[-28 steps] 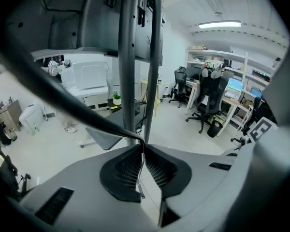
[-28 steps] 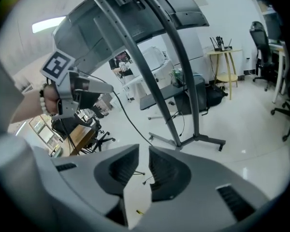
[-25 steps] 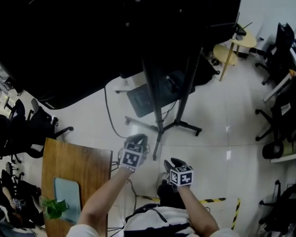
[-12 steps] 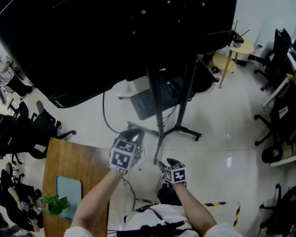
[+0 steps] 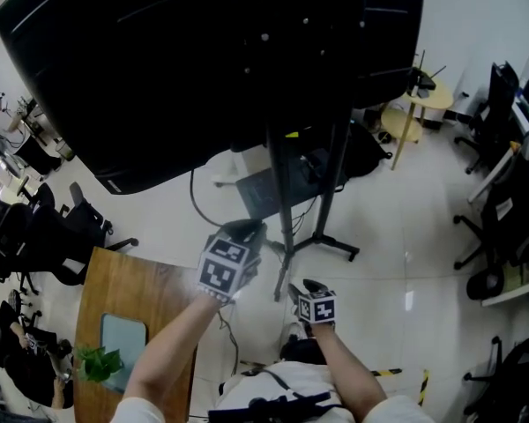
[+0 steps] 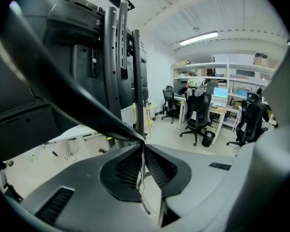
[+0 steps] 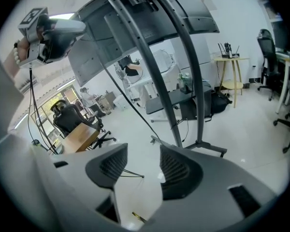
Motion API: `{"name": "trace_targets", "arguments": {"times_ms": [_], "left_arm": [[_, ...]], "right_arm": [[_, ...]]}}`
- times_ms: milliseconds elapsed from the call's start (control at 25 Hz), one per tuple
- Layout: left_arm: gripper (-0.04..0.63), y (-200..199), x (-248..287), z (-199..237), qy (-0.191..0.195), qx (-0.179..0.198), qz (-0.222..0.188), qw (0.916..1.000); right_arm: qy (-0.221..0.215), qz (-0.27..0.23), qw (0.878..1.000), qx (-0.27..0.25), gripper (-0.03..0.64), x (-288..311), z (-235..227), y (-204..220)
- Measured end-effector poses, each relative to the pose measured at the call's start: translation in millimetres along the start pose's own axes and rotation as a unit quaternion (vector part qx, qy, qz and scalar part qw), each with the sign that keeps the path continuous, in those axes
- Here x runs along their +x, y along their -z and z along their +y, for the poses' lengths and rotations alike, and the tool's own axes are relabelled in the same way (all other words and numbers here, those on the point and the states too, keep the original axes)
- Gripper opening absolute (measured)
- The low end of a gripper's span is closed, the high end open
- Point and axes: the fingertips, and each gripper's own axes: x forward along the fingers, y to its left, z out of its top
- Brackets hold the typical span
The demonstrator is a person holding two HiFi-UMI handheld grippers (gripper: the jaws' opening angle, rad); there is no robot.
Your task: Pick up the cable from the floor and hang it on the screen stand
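Your left gripper (image 5: 245, 229) has risen beside the screen stand (image 5: 280, 192), its jaws clamped on the cable (image 7: 30, 100), which hangs down from it. Your right gripper (image 5: 307, 285), lower beside the stand, has just spread its jaws and holds nothing.

A pale, glossy floor (image 5: 397, 271) is shown. The screen stand (image 5: 328, 243) is set on it by its black feet. A wooden desk (image 5: 132, 298) is placed nearby, office chairs (image 5: 88, 223) at the edges, a round side table (image 5: 428, 82) beyond; striped tape (image 5: 392, 373) is stuck down.
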Motion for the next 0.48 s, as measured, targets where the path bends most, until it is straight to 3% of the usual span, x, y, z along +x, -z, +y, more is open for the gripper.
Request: {"name": "trace_targets", "arguments": {"times_ms": [280, 480], "left_arm": [[0.023, -47.0, 19.6, -10.9, 0.006, 0.028, -0.006, 0.9996], [0.023, -19.5, 44.5, 13.2, -0.038, 0.024, 0.018, 0.9988]], "right_arm": [[0.026, -0.016, 0.999, 0.021, 0.238, -18.3, -32.4, -9.0], [0.024, -0.024, 0.999, 0.031, 0.238, -16.8, -38.9, -8.2]]}}
